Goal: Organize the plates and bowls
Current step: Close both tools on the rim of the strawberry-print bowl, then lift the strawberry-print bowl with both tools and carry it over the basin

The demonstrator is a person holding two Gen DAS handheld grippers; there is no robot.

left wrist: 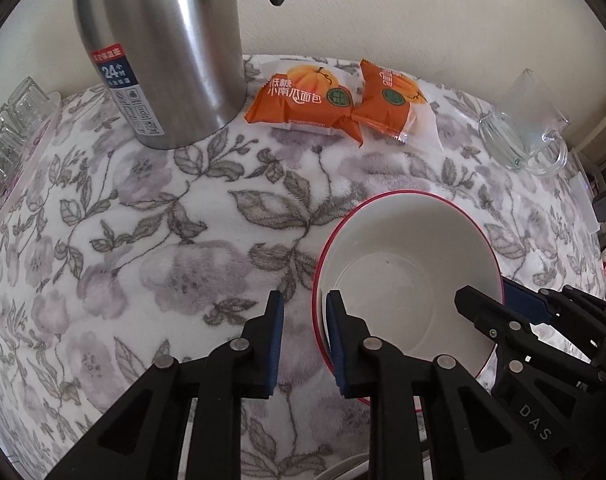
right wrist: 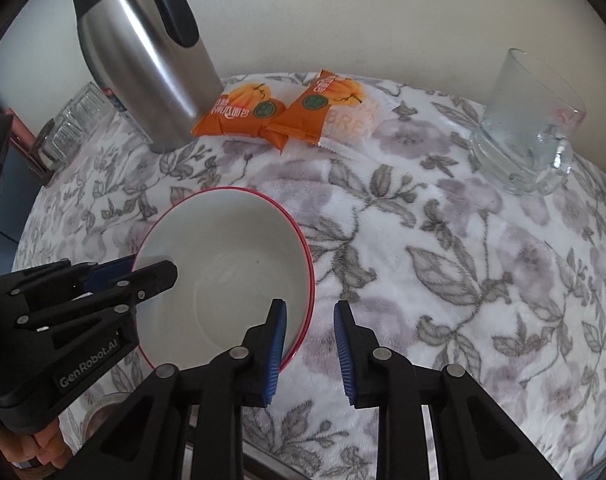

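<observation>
1. Progress: one white round ceramic bowl with a red rim [left wrist: 407, 276] sits upright on the grey-and-white floral fleece table cover [left wrist: 143, 248], not yet stacked or put away; no plate is clearly in view, so most of the organising appears still to do.
2. Left gripper [left wrist: 305, 344]: blue-padded fingers spread, straddling the bowl's near-left rim, one inside and one outside, not pinching it.
3. Right gripper [right wrist: 309, 354]: fingers likewise spread across the near-right rim, with a visible gap on the outer side.
4. Surroundings, far side: tall brushed-steel thermos jug with a black handle [right wrist: 143, 60], two orange pumpkin-bread packets [right wrist: 279, 114], and a clear glass mug with a handle [right wrist: 527, 136] at far right.
5. Far left: cluster of small clear glasses [left wrist: 15, 128].
6. Obstruction: none of these touches the bowl; the two grippers crowd one rim.
</observation>
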